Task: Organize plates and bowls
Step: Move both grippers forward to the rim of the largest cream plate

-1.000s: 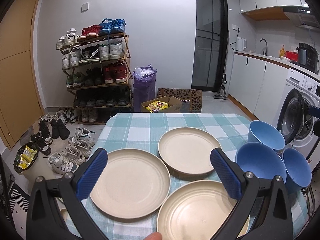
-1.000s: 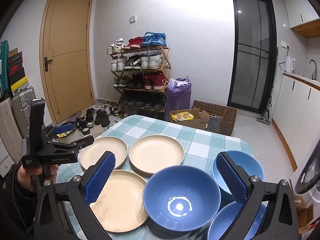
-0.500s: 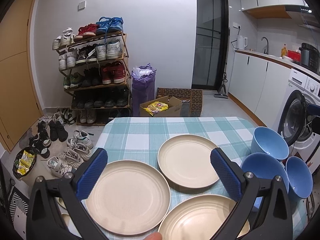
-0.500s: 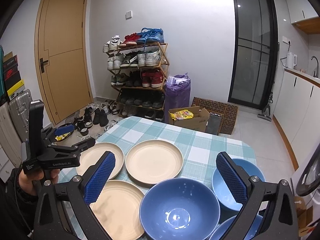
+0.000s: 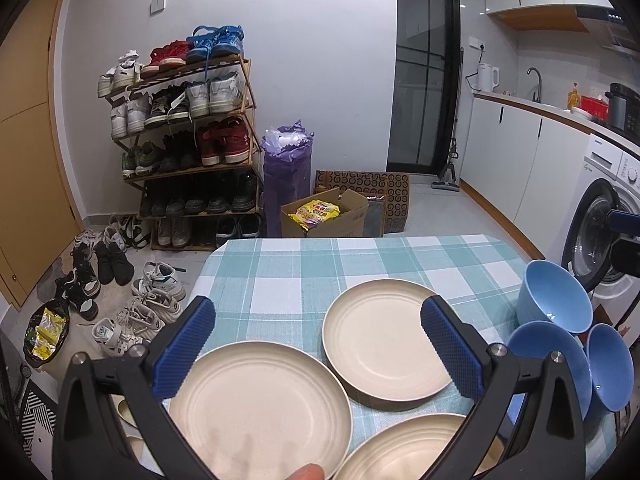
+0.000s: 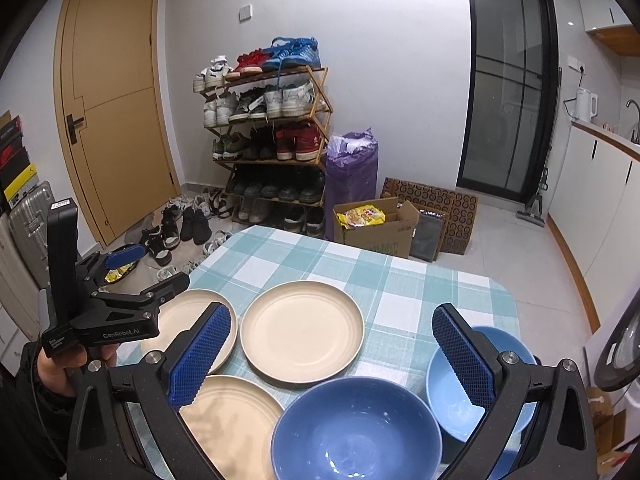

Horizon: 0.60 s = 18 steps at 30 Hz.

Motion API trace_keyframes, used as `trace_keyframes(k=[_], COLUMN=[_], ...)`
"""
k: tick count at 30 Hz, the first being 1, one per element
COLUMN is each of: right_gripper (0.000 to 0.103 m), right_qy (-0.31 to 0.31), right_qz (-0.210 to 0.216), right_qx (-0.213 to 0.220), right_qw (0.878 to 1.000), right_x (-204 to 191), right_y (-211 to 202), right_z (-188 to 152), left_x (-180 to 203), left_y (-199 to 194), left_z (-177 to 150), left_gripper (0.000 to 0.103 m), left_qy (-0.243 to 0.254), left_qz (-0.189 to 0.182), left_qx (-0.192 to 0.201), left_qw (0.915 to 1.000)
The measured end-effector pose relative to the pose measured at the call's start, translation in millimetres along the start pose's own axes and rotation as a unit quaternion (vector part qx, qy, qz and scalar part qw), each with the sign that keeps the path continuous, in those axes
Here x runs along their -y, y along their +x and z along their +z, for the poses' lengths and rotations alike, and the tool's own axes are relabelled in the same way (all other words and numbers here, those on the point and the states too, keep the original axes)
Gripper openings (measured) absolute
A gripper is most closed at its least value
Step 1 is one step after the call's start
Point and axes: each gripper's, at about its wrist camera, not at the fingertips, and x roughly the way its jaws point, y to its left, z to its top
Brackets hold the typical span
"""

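Both claws, left claw [image 5: 318, 346] and right claw [image 6: 340, 354], hang wide open and empty above the checked tabletop [image 5: 360, 256], so I'd start by pinching the rim of the near-left plate [image 5: 256, 404], left of the far plate [image 5: 386, 334], with the three blue bowls [image 5: 554, 300] to its right.

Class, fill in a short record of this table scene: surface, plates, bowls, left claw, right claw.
surface: checked cloth
plates: three beige, apart, none stacked; far plate, left plate, near plate
bowls: three blue, close together; dark bowl, light bowl, third bowl
left claw: open, empty, above plates
right claw: open, empty, above bowls
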Motion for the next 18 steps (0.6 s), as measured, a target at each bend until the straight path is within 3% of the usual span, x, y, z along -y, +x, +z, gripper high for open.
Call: trace_keyframes(k=[18], right_gripper=[0.103], right_qy=[0.008], right_qz=[0.010], right_qx=[-0.074], right_qw=[0.997], right_x=[15], right_y=[73], right_z=[7], left_x=[5], left_y=[69], left_z=[-12], left_gripper=[0.103], left_qy=[0.012], left_qz=[0.005], left_qx=[-0.061], left_qw=[0.9981])
